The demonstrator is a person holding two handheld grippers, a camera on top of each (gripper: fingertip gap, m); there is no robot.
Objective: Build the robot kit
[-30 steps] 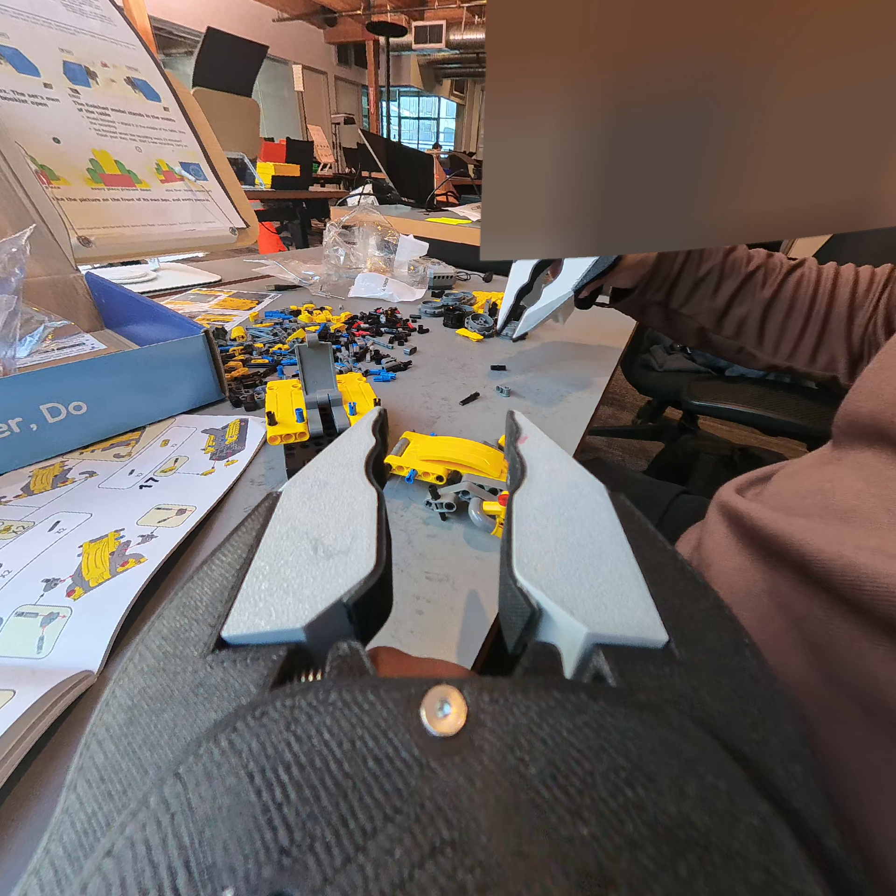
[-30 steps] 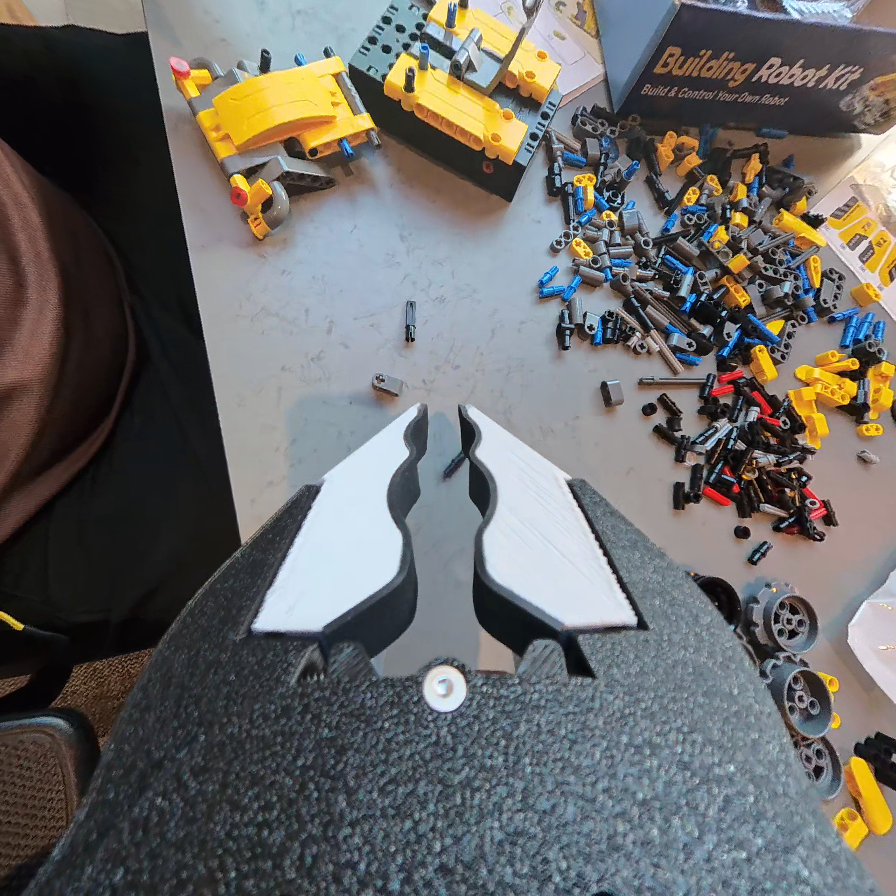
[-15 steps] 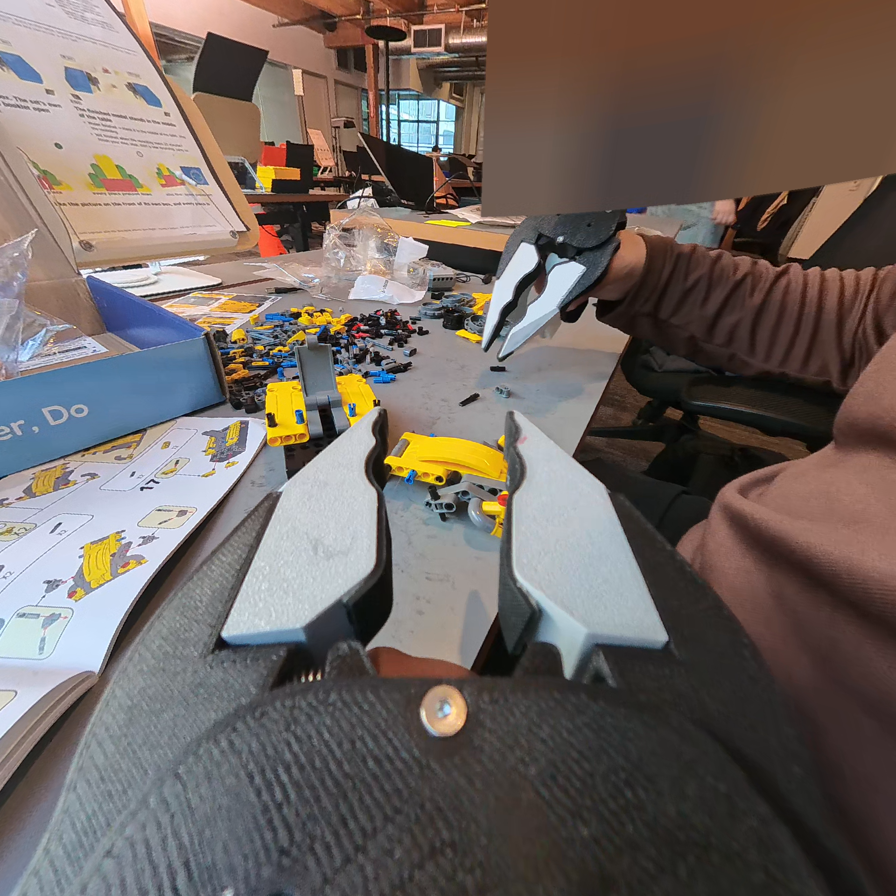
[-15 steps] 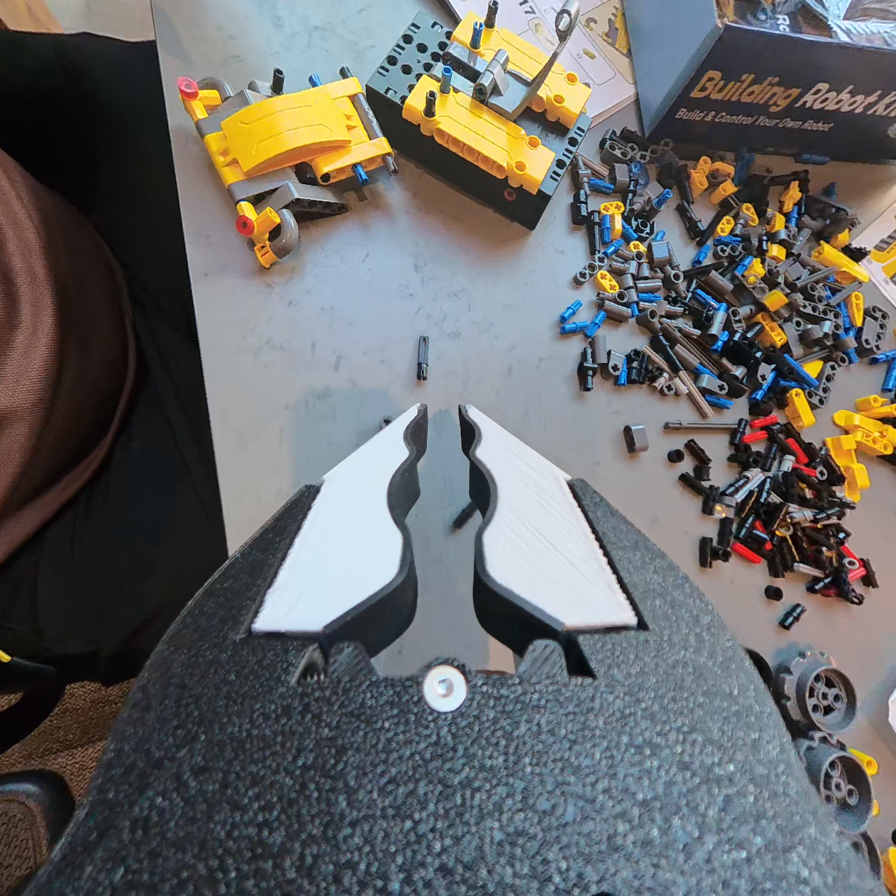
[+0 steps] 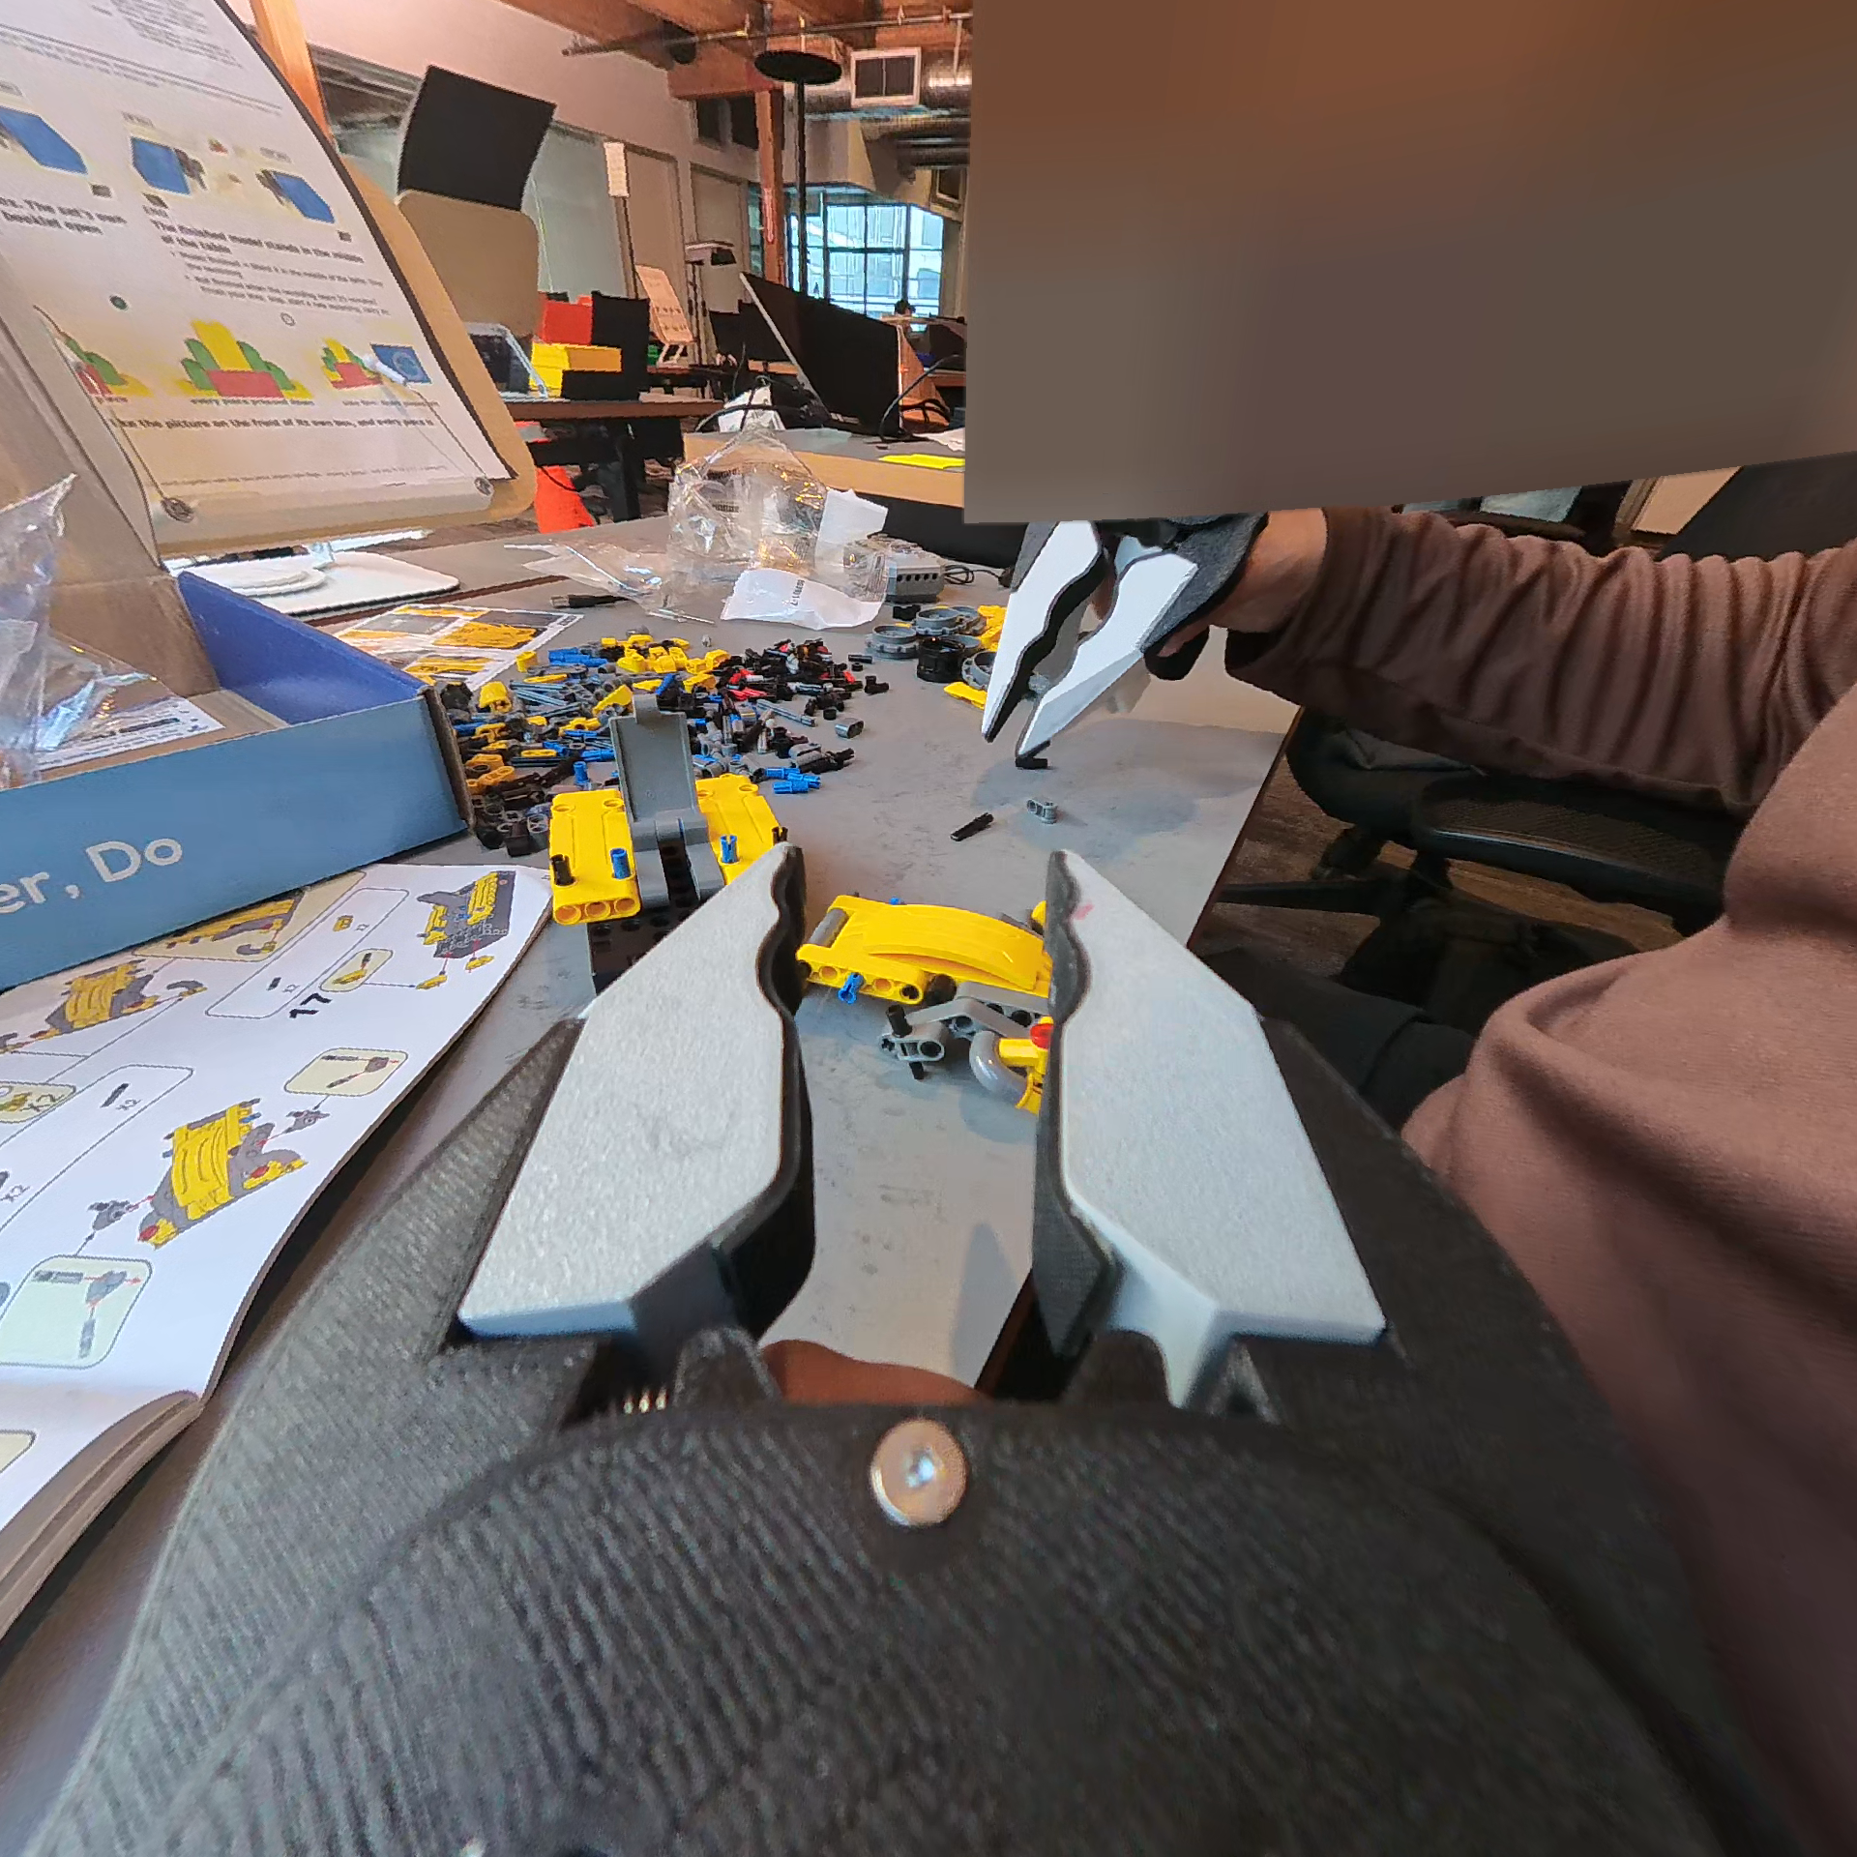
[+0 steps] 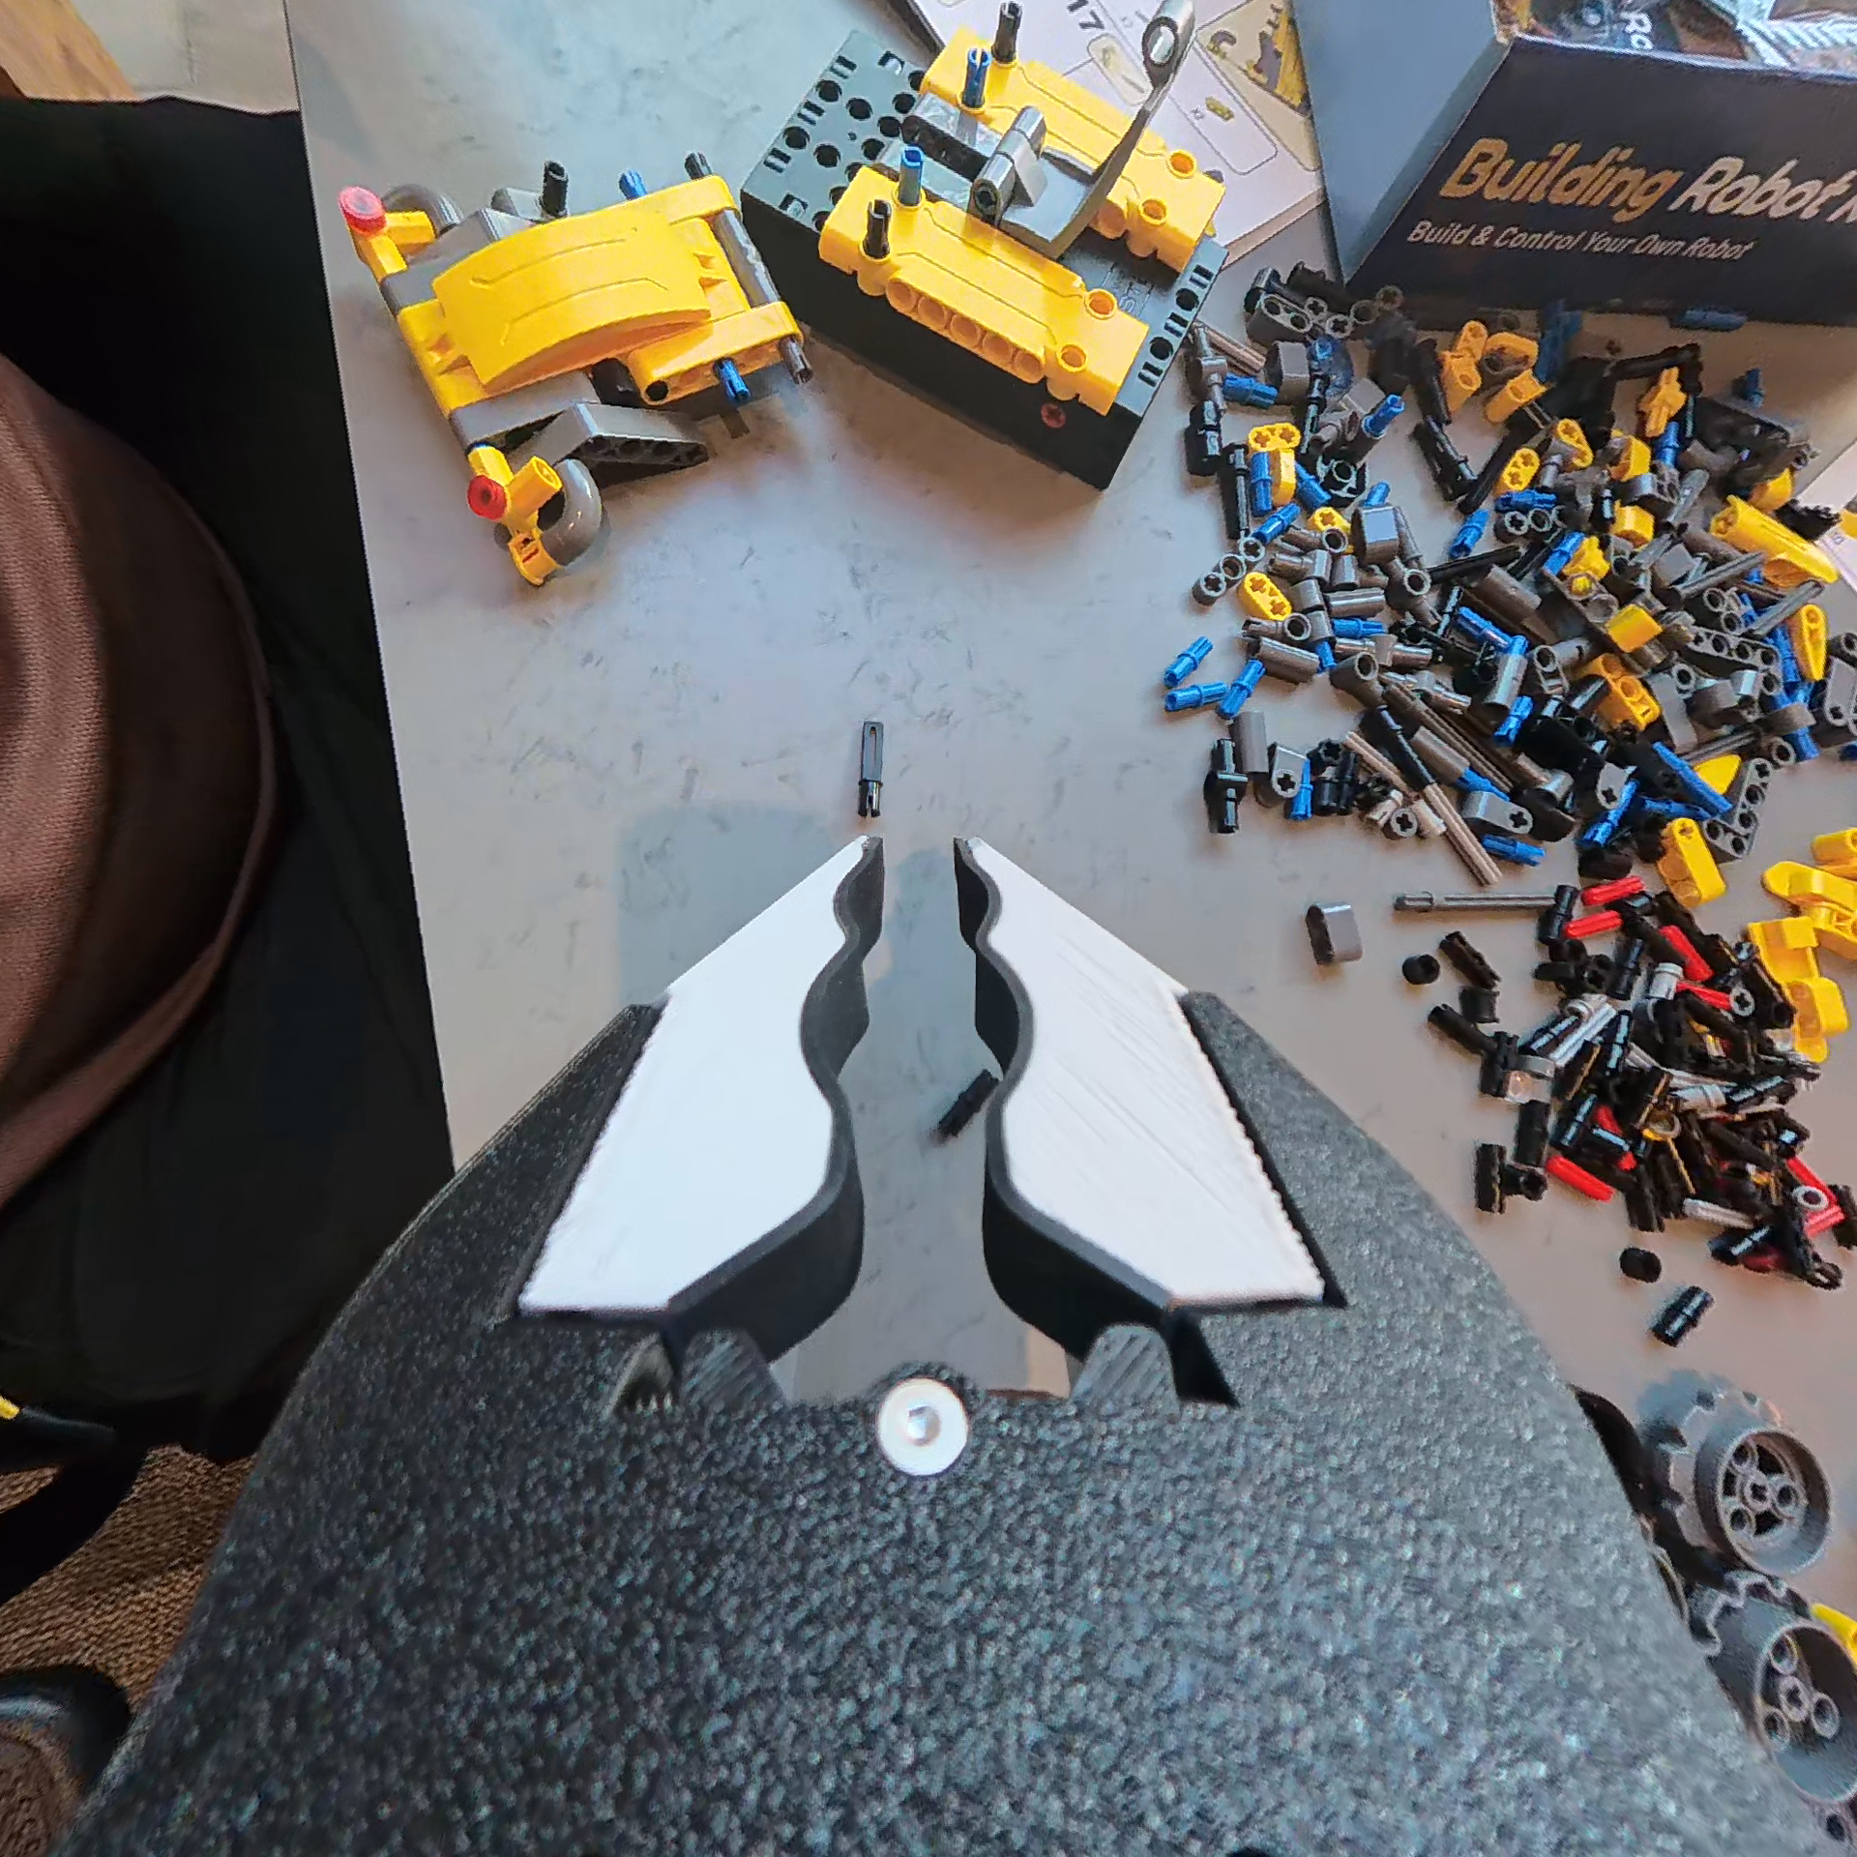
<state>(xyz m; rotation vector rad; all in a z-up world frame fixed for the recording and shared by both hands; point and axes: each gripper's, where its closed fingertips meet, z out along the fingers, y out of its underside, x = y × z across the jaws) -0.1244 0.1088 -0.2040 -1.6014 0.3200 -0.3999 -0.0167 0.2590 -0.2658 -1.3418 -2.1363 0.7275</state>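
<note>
My left gripper point(image 5: 924, 884) is open and empty, low over the grey table point(image 5: 904, 1186). A yellow curved sub-assembly point(image 5: 924, 950) lies just past its tips, with a yellow-and-black block assembly point(image 5: 653, 834) to its left. Both show in the right wrist view: the sub-assembly point(image 6: 573, 301) and the block assembly point(image 6: 985, 271). My right gripper point(image 6: 916, 854) is narrowly open and empty, tips close to the table. One black pin point(image 6: 870, 769) lies just ahead of its tips. Another black pin point(image 6: 967, 1102) lies on the table under the gap between its fingers. A small grey connector point(image 5: 1042, 809) sits near them.
A pile of loose black, blue, yellow and grey parts point(image 6: 1507, 653) spreads to the right, with grey wheels point(image 6: 1759, 1487) nearer. A blue box point(image 5: 221, 804) and an open instruction booklet point(image 5: 201, 1055) lie left. The table edge point(image 6: 402, 804) and a person's brown sleeve point(image 5: 1507, 653) are close by. The grippers' ends are close to 20 centimetres from one another.
My right gripper has come down from above the far parts toward the table, closer to the two black pins; the grey connector slid out of its view. My left gripper has not moved.
</note>
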